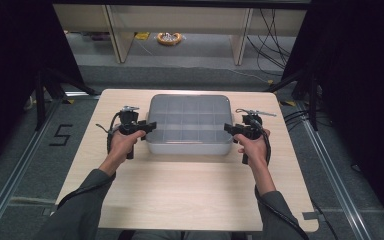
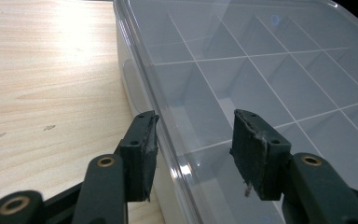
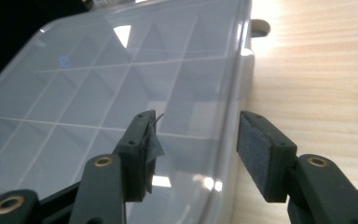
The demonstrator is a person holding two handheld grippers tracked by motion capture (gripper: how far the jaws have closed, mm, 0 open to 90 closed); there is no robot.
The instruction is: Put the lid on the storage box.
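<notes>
Table (image 1: 180,200): light wood; bears the box at its far middle.

Compartment box (image 1: 189,124): clear-lidded, divided, long axis running crosswise between our hands.

Left gripper (image 2: 193,140): at the box's left edge, jaws apart astride the lid rim, pressing nothing.

Right gripper (image 3: 196,144): at the box's right edge, likewise parted astride the rim. Both equally near.

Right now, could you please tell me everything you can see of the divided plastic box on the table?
The divided plastic box is a shallow, pale grey translucent rectangle with rounded corners, its clear lid closed over a grid of compartments that look empty. It lies flat on the far middle of the wooden table. The left gripper and right gripper each straddle a near side edge of it; the pads do not visibly press on it.
</notes>
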